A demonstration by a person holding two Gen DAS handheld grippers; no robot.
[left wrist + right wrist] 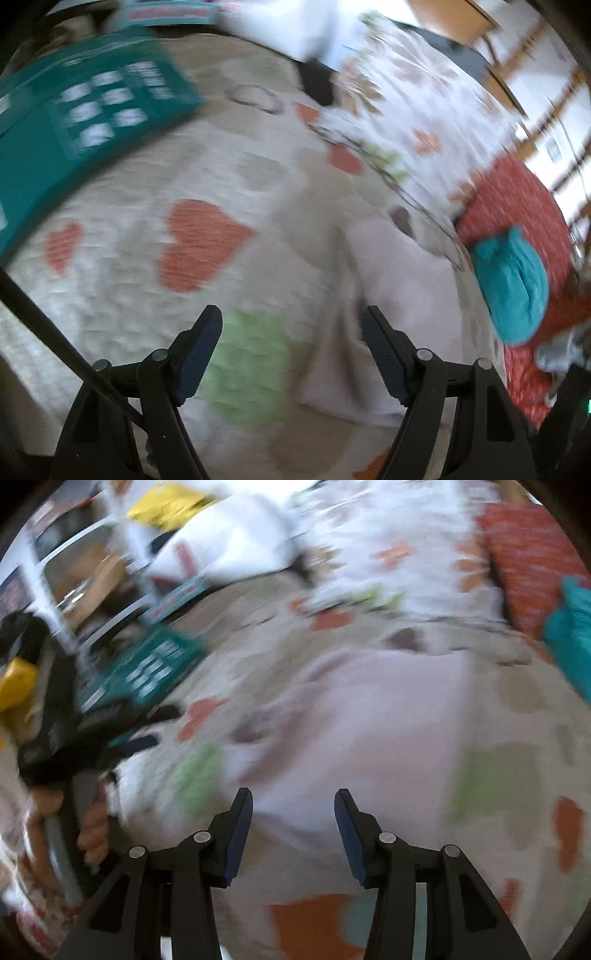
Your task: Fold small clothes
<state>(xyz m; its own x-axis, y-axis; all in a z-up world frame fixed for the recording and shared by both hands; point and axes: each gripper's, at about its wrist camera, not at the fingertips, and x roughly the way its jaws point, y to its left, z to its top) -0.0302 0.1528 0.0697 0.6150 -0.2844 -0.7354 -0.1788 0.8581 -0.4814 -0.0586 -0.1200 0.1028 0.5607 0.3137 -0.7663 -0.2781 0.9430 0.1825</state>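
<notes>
Black fingers of the left gripper (291, 354) stand wide apart at the bottom of the left wrist view, with nothing between them; the claw is released. Just past its right fingertip lies a pale pink cloth (391, 295), spread flat in the lower right of centre on a cream blanket (122, 295) printed with orange hearts and green patches. Both views are blurred, so fine folds cannot be made out.

In the right wrist view the right gripper (293, 830) sits at the bottom centre, its jaws parted and empty, hanging over the near edge of the same pink cloth (369, 716), which fills the middle of the frame. No pad presses on the fabric.

At the left edge of that view a hand (92, 830) grips the handle of the other gripper, whose dark body reaches toward the centre.

Farther off, a teal box (74, 122) with white squares lies at the upper left of the left wrist view. At the right edge, a teal garment (513, 280) rests on a red cushion (517, 192). White flowered bedding (417, 99) is heaped at the top.
</notes>
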